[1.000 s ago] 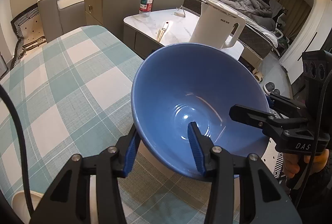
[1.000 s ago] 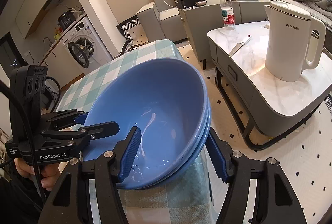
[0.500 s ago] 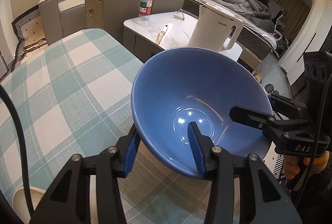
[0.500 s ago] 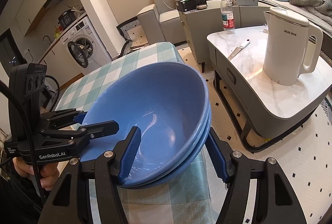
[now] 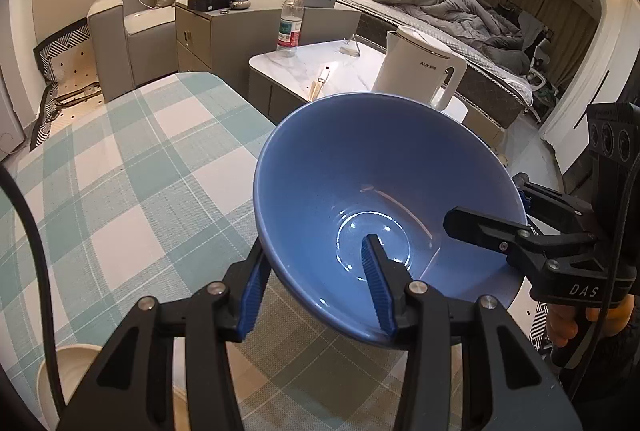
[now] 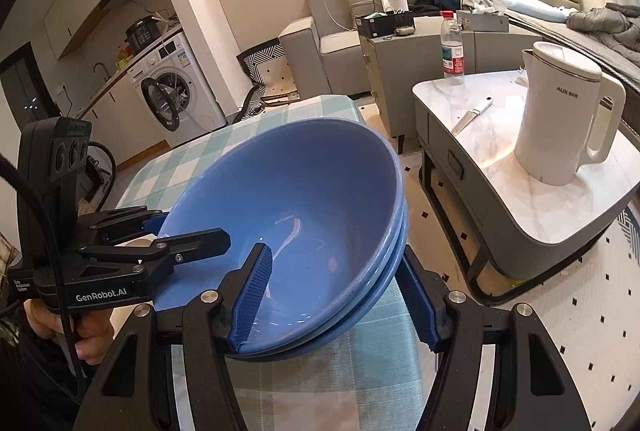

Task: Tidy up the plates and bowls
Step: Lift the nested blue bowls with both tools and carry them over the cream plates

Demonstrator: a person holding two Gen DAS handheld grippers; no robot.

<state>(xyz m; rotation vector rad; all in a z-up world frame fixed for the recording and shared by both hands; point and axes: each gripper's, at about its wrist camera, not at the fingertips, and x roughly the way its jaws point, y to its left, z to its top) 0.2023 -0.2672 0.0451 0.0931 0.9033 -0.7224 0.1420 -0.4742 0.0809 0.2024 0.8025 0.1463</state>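
A stack of nested blue bowls point(image 5: 360, 171) point(image 6: 304, 183) hangs tilted over the edge of the table with the teal checked cloth point(image 5: 140, 171) point(image 6: 180, 159). My left gripper point(image 5: 316, 251) is shut on the stack's near rim, one finger inside the top bowl and one under the stack. My right gripper point(image 6: 334, 255) is shut on the opposite rim the same way. Each gripper shows in the other's view: the right gripper point(image 5: 486, 203) at the right, the left gripper point(image 6: 192, 227) at the left, each with a hand on its handle.
A cream bowl point(image 5: 68, 363) sits on the cloth at the lower left. Beyond the table edge stands a low marble table point(image 6: 500, 151) with a white kettle point(image 5: 416, 71) point(image 6: 560, 119), a knife point(image 6: 472, 115) and a water bottle point(image 6: 452, 47). A sofa and a washing machine stand farther back.
Both grippers have risen a little with the bowl stack still clamped between them. The table and the room behind sit lower in both views.
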